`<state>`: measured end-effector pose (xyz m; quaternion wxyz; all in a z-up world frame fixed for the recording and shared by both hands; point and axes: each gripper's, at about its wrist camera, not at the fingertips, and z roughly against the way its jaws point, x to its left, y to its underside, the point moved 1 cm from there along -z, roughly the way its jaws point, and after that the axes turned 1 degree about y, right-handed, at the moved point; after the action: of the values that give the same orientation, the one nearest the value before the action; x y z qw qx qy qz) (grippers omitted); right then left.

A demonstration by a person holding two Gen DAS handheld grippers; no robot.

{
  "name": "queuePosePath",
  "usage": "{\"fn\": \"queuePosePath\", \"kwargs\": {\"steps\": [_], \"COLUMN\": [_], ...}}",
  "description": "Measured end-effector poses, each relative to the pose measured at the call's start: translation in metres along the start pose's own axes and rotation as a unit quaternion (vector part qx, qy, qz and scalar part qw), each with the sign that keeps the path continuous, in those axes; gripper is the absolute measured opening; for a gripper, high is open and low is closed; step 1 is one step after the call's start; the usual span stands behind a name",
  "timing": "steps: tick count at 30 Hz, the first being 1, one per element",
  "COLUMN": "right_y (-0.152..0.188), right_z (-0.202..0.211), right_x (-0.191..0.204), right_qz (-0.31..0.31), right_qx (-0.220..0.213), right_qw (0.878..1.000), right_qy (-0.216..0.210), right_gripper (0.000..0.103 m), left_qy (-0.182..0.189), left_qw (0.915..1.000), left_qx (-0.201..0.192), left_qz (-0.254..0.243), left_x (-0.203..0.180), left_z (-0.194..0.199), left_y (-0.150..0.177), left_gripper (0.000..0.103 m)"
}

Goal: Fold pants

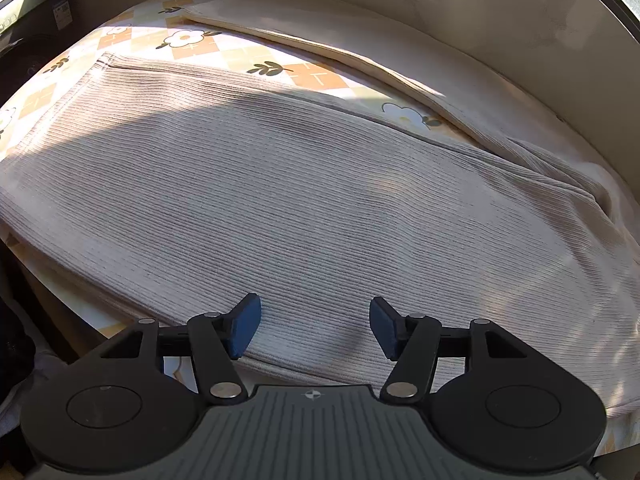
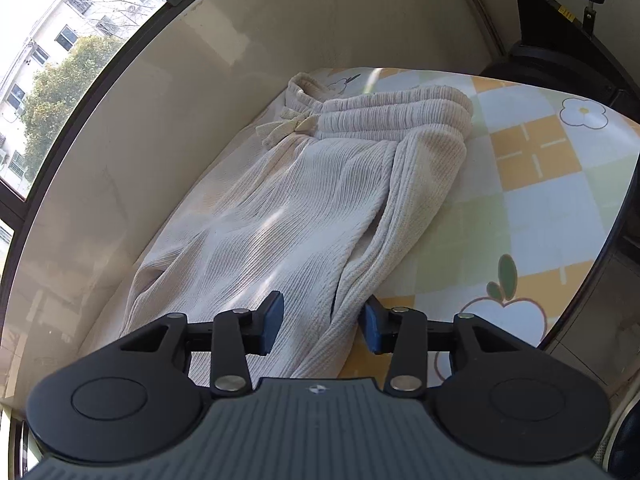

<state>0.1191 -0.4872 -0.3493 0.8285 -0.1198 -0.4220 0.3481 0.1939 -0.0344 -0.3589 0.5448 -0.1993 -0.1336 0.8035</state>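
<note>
We see the pants, beige ribbed knit, lying flat on the worktop, which wears a checked cloth with flowers. One leg runs across the left wrist view, partly in shadow; the other leg lies further back along the pale wall, and the two meet at right. In the right wrist view the waistband with its tied drawstring sits at the far end, close to the wall, with bare cloth to its right.

Left gripper is over the near edge of the leg, jaws apart at a medium gap, fabric below them, nothing pinched. Right gripper is over the hip side fold, jaws a bit narrower and parted, fabric showing between the blue pads with clear gaps either side, so no grip.

A window with buildings and a tree shows left of the wall; dark equipment stands top right.
</note>
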Motion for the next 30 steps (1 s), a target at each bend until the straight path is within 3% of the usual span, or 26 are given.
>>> {"fn": "queuePosePath", "kwargs": {"steps": [4,8,12,16,19,22,30], "right_y": [-0.003,-0.006,-0.009,-0.012,-0.013,-0.014,-0.015], "right_z": [-0.007,-0.009,-0.010,-0.011,-0.013,-0.015,-0.014], "right_x": [0.003,-0.002,0.000,0.002,0.004,0.007,0.008], "right_qz": [0.011,-0.005,0.013,0.020,0.026,0.036,0.043], "right_qx": [0.010,0.014,0.023,0.033,0.037,0.041,0.046], "right_qw": [1.000,1.000,1.000,0.999,0.999,0.999,0.998], "right_qy": [-0.006,-0.016,-0.014,-0.011,-0.006,0.000,0.005], "right_gripper": [0.046,0.045,0.045,0.045,0.045,0.045,0.045], "left_qy": [0.027,0.071,0.078,0.031,0.027,0.002,-0.020], "left_qw": [0.9962,0.9776,0.9563,0.9527,0.9453,0.9454,0.9295], "left_qx": [0.014,0.014,0.001,-0.018,-0.034,-0.052,-0.101], "left_qz": [0.082,0.198,0.282,0.302,0.323,0.322,0.354], "left_x": [0.018,0.053,0.084,0.102,0.117,0.126,0.157], "left_z": [0.004,0.014,0.024,0.032,0.033,0.032,0.030], "left_y": [-0.004,0.004,0.011,0.016,0.018,0.012,0.005], "left_gripper": [0.062,0.058,0.053,0.053,0.053,0.053,0.053]}}
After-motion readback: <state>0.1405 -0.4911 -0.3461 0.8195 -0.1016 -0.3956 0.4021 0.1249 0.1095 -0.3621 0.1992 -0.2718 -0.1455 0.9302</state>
